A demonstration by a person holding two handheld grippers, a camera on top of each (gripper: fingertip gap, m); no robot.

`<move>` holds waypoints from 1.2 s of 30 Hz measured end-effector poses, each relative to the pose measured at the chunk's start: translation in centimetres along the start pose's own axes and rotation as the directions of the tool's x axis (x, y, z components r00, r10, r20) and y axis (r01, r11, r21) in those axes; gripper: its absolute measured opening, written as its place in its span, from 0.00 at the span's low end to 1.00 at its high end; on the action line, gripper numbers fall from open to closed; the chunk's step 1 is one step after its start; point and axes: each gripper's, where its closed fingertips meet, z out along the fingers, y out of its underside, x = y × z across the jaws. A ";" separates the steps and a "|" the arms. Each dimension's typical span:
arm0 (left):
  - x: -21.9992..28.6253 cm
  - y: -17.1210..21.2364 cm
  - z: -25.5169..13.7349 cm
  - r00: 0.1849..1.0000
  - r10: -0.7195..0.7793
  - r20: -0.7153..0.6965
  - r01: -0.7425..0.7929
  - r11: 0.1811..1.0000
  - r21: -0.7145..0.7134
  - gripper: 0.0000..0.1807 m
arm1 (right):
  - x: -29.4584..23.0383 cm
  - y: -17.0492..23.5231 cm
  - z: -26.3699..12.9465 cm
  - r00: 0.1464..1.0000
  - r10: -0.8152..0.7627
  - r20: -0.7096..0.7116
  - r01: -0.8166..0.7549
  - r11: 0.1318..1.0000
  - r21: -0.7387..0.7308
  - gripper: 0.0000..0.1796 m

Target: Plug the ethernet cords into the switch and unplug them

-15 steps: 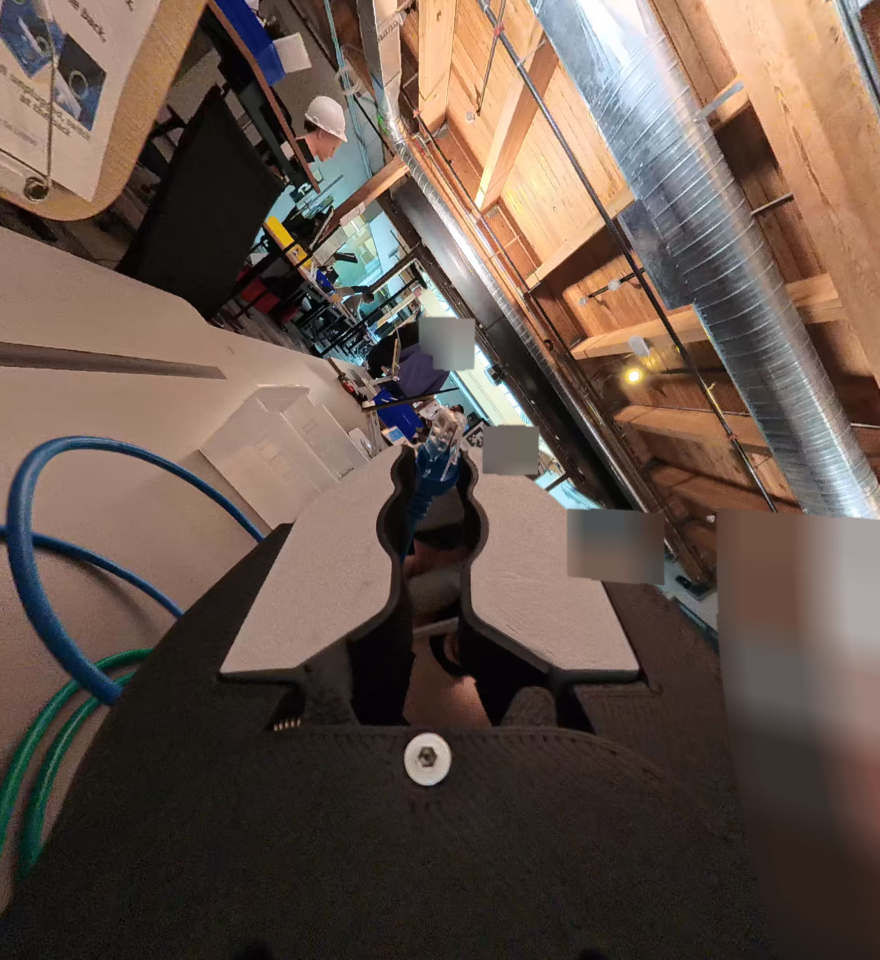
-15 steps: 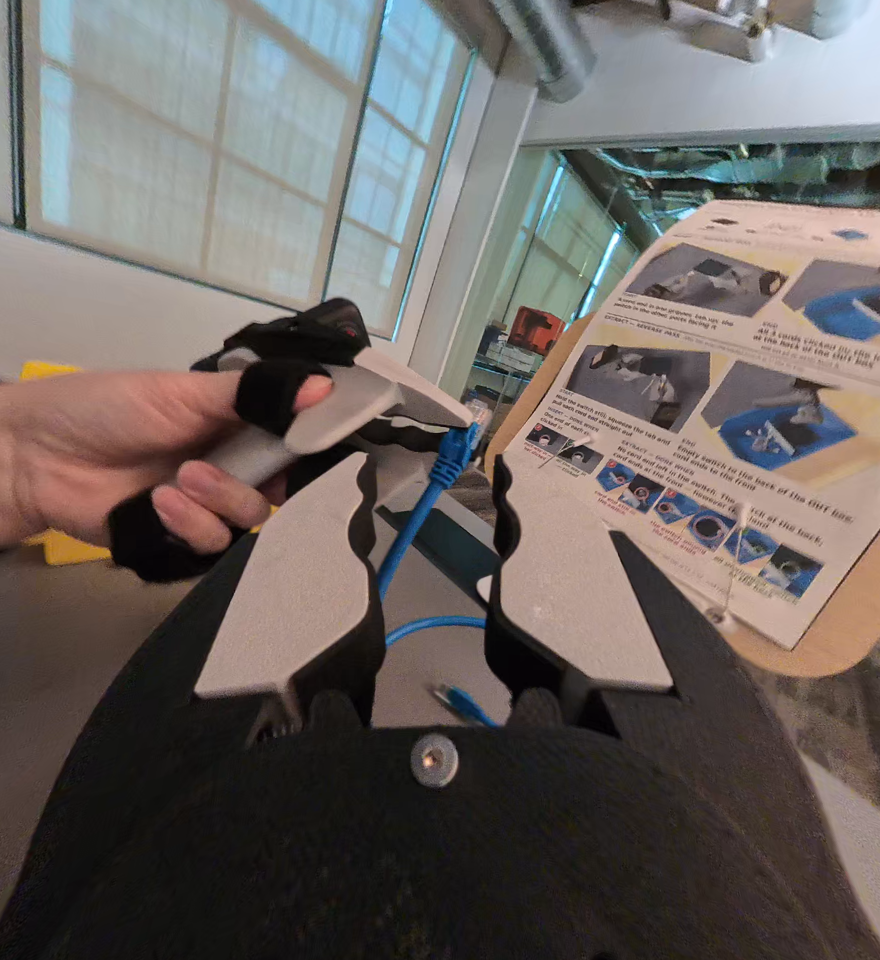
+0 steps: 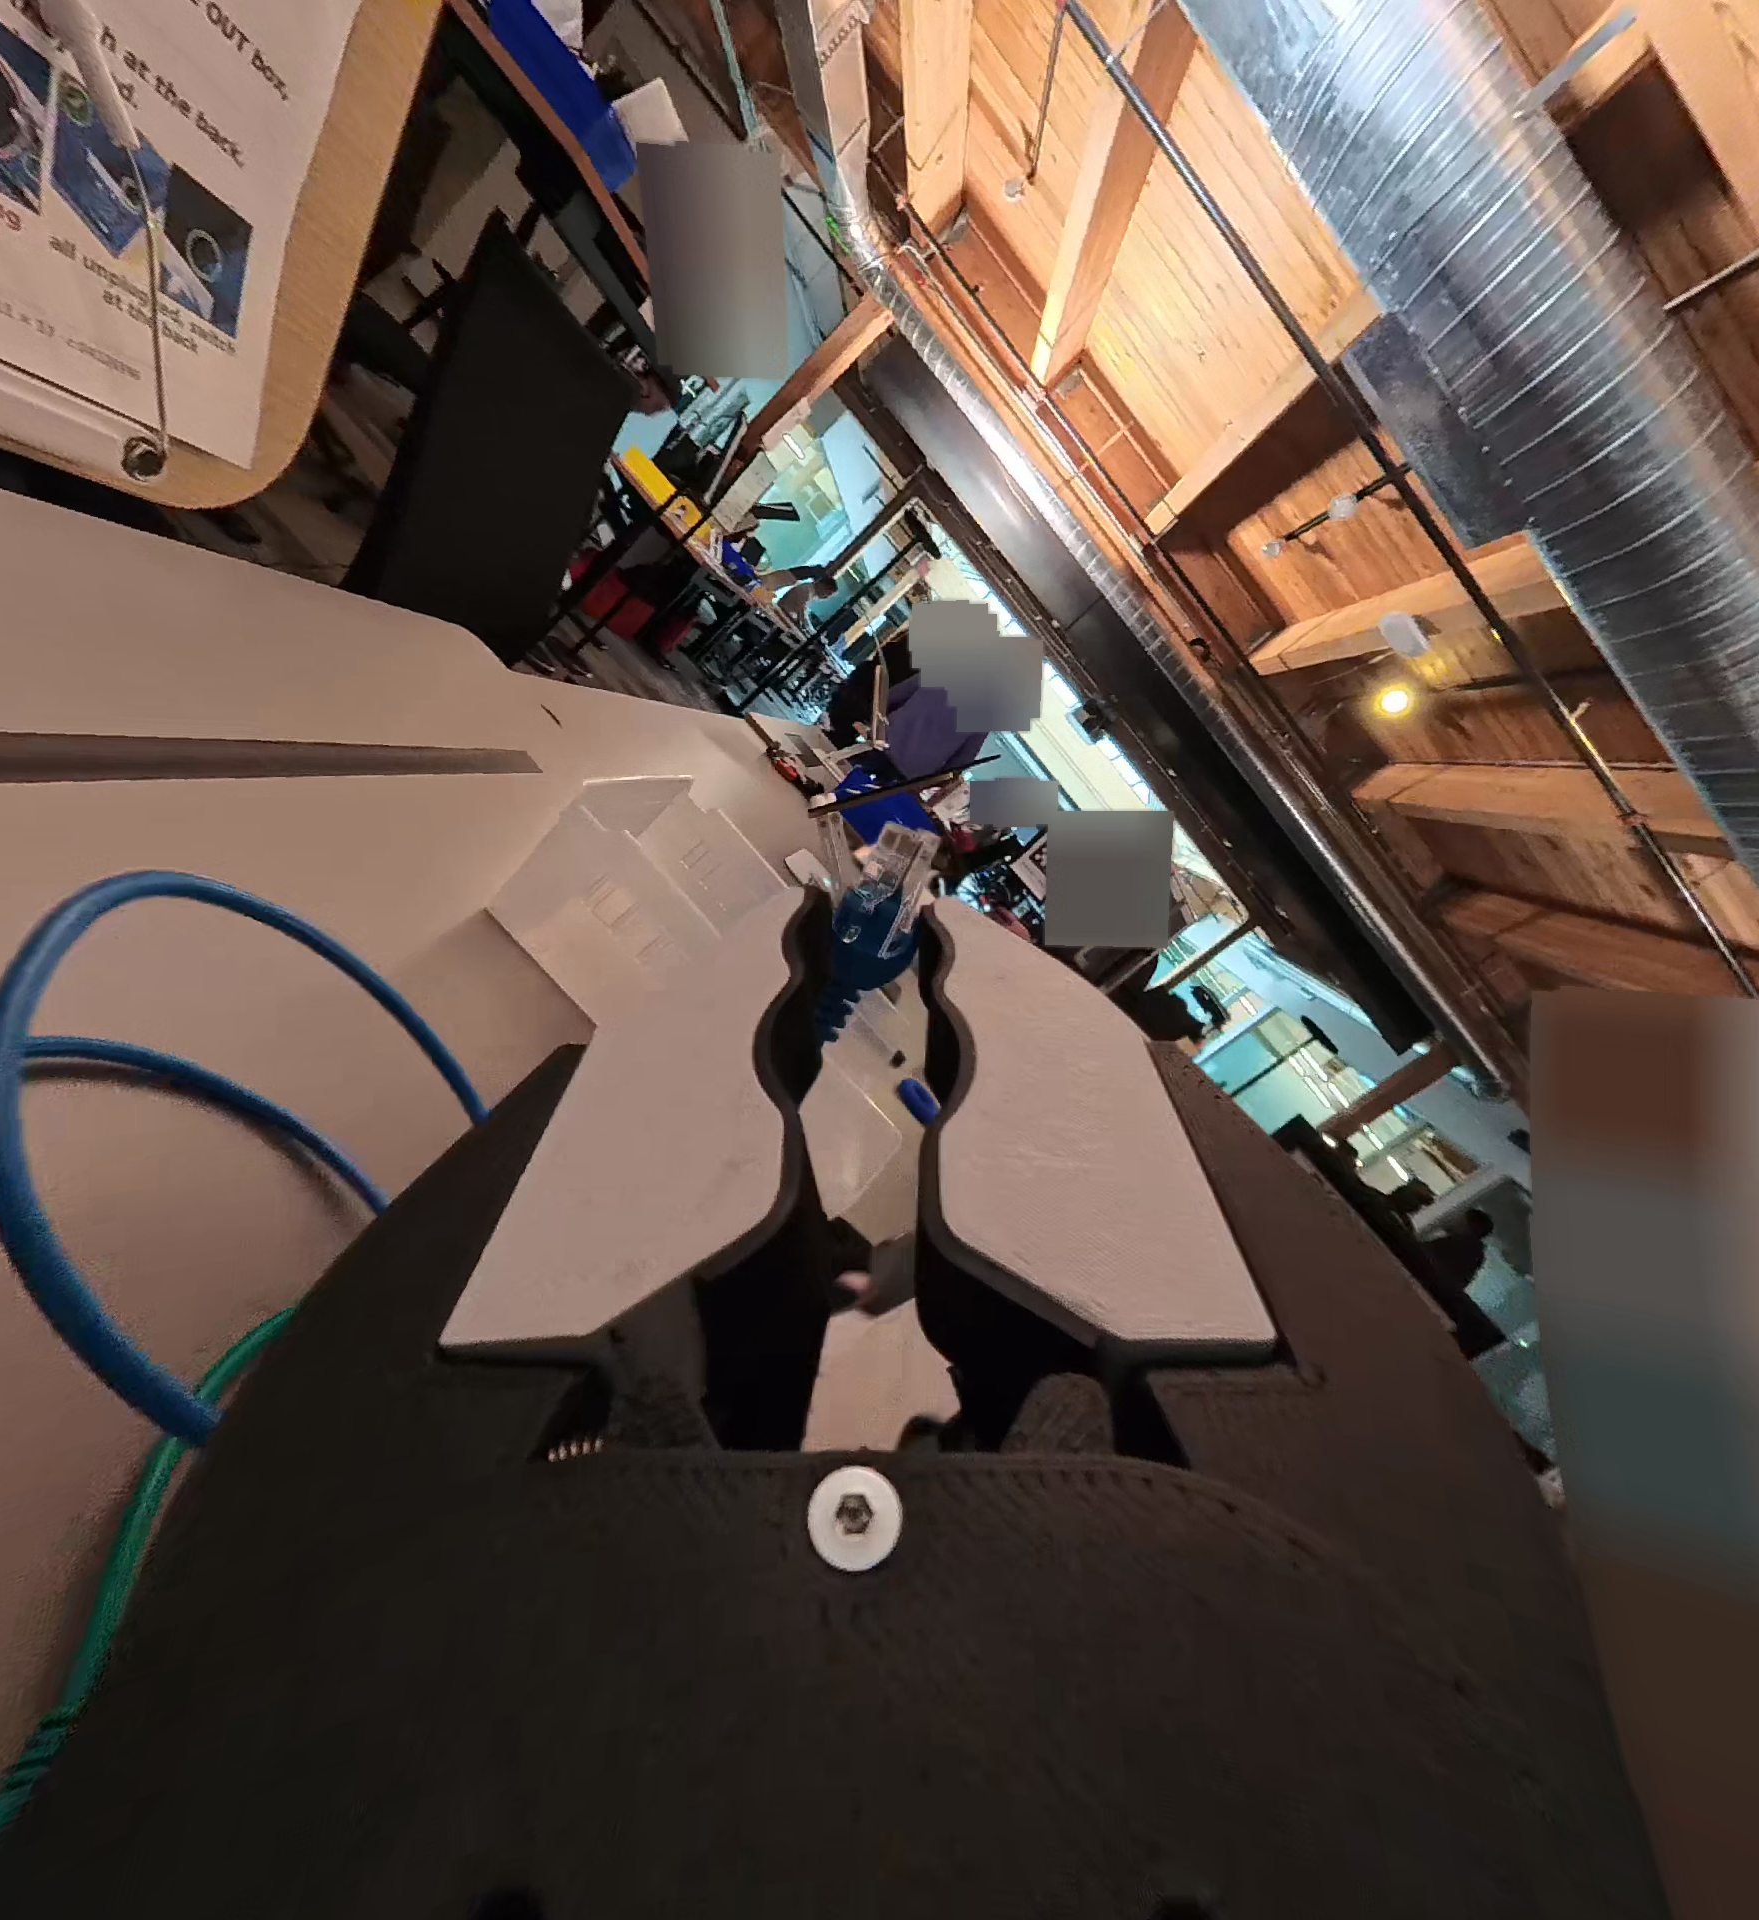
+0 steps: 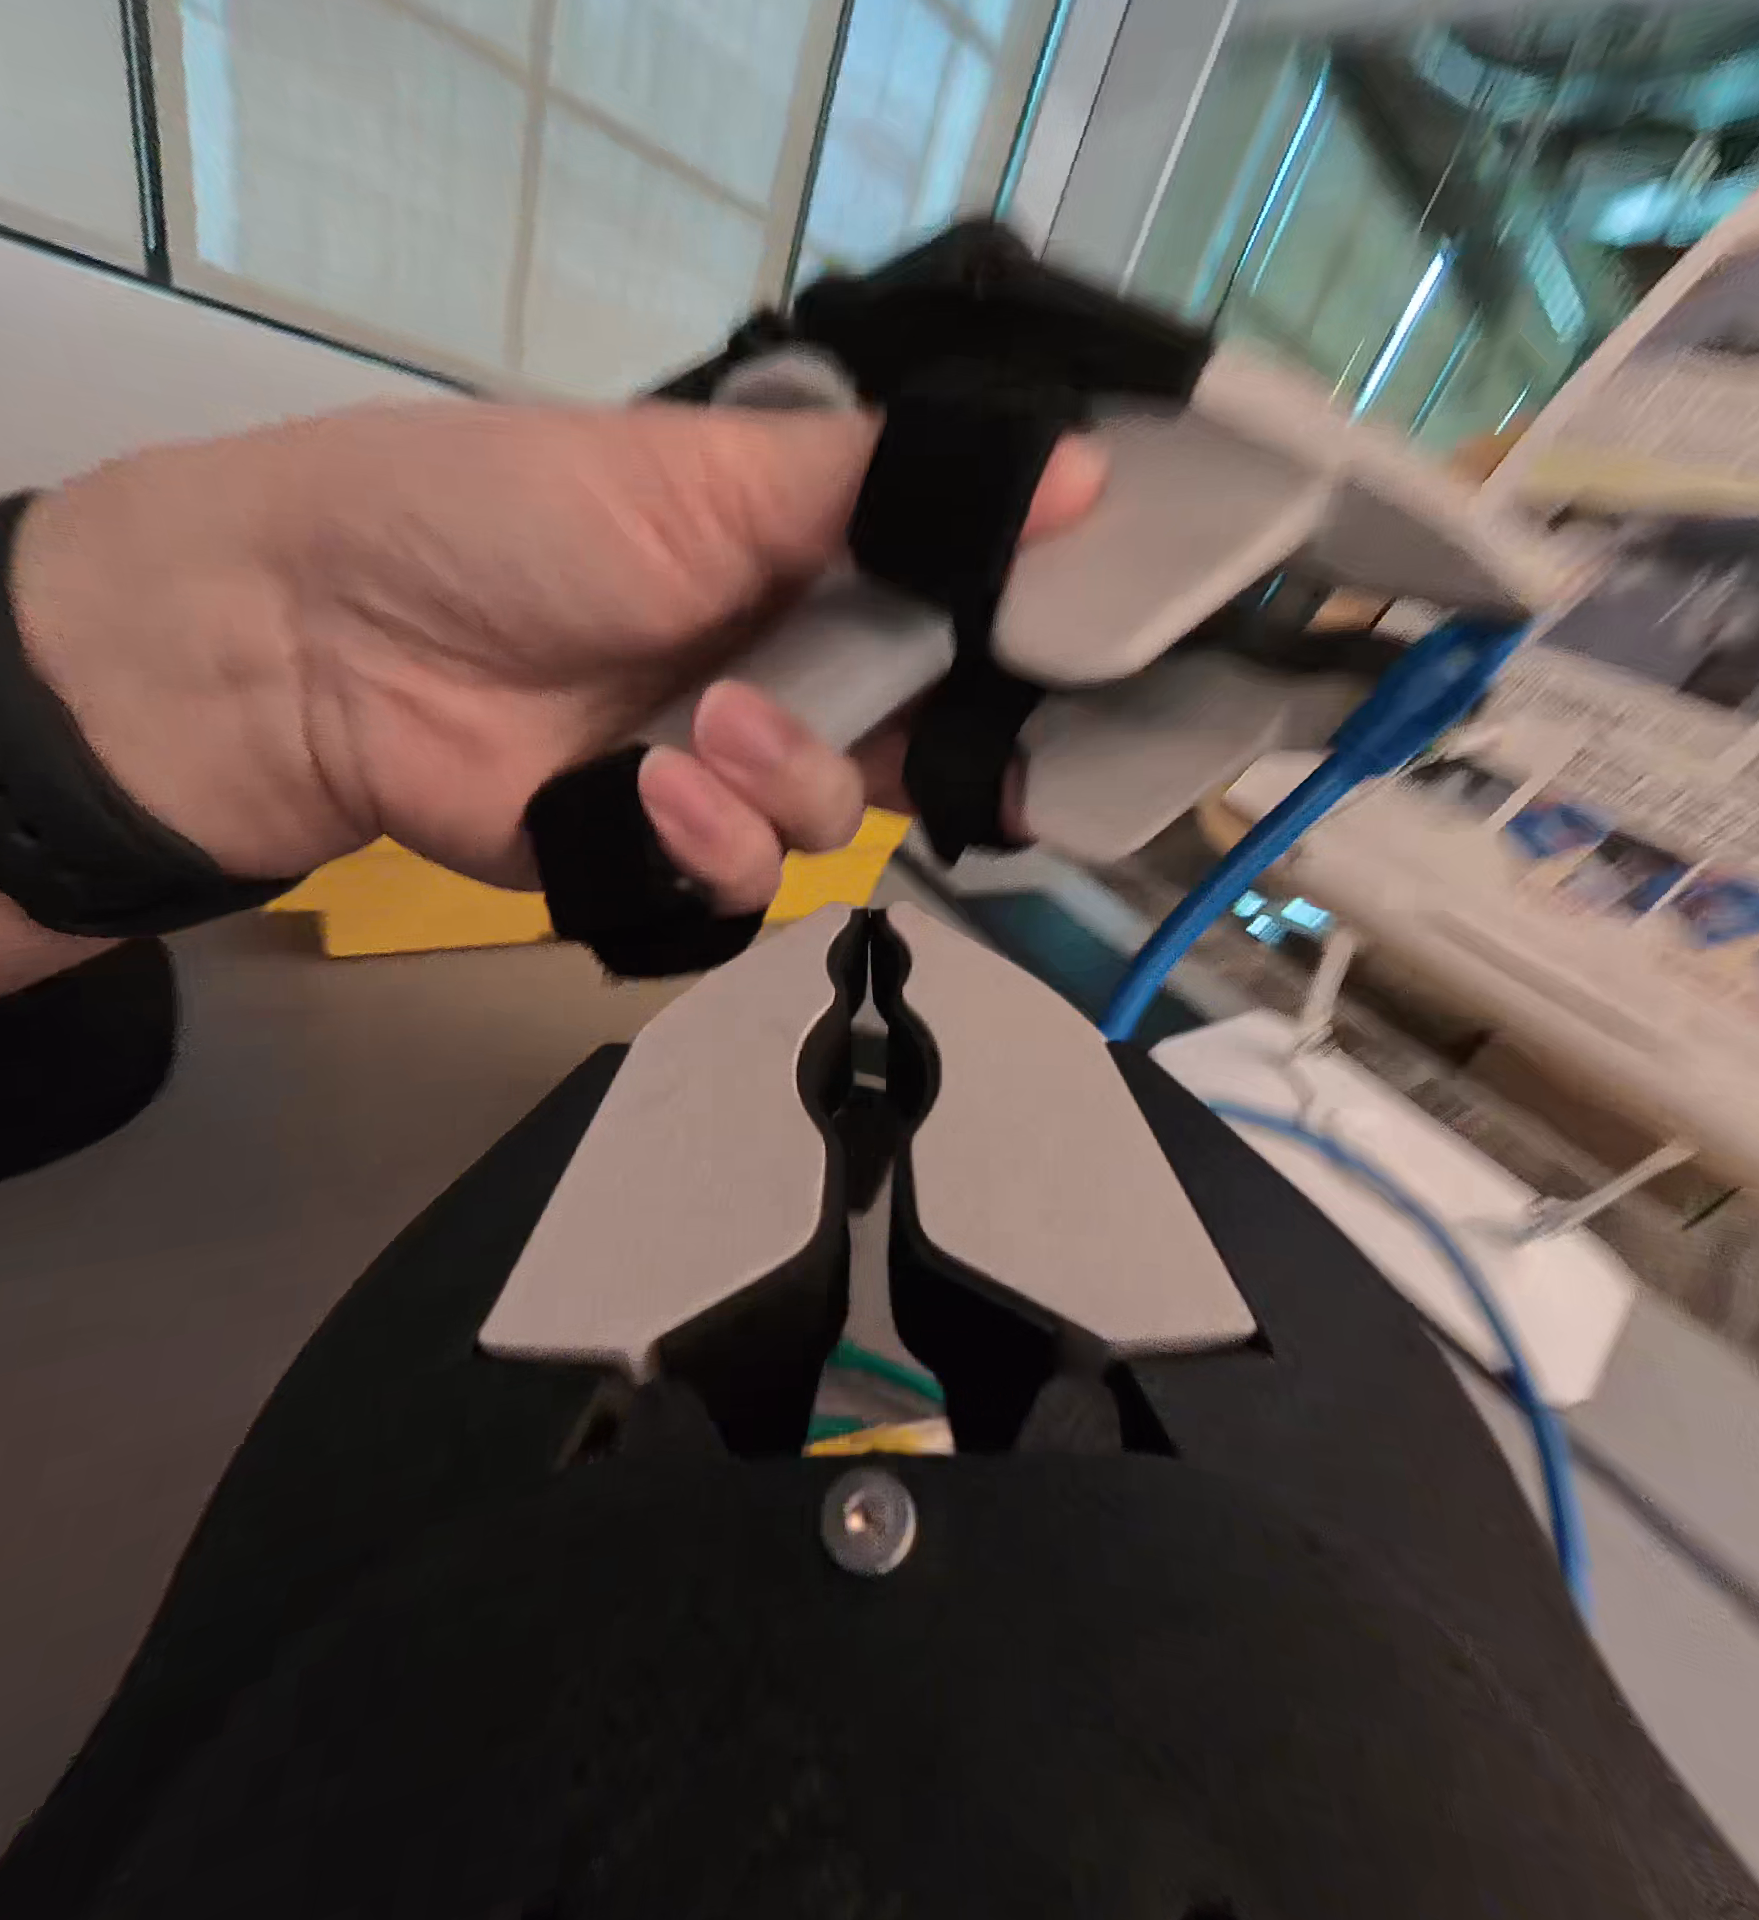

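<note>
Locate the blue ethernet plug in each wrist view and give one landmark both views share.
Left wrist view: the blue ethernet plug sits at centre, pinched between the left gripper fingertips, clear tip pointing away.
Right wrist view: the same plug shows blurred at right of centre, at the tip of the left gripper, cable hanging below.
Shared landmark: the illustrated instruction sheet on its wooden board.

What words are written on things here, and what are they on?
Instruction sheet on the wooden board: printed words beside small photos; I don't copy writing out.
Same sheet, right wrist view: too blurred to read.
Blue ethernet cord, left gripper, right gripper: no writing.
</note>
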 end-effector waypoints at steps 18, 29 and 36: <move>2.7 0.8 1.2 0.970 -0.171 -0.170 0.187 0.979 0.084 0.08 | 9.9 -3.9 -4.9 0.891 0.066 -0.449 0.086 0.947 0.310 0.14; 2.9 1.4 1.7 0.961 -0.164 -0.223 0.173 0.985 0.022 0.08 | 8.4 -6.5 -5.3 0.979 -0.129 -0.157 0.177 0.921 0.347 0.07; 2.2 1.3 1.6 0.971 -0.147 -0.187 0.155 0.987 0.031 0.08 | 8.8 -5.2 -4.1 0.983 -0.109 -0.147 0.140 0.965 0.223 0.08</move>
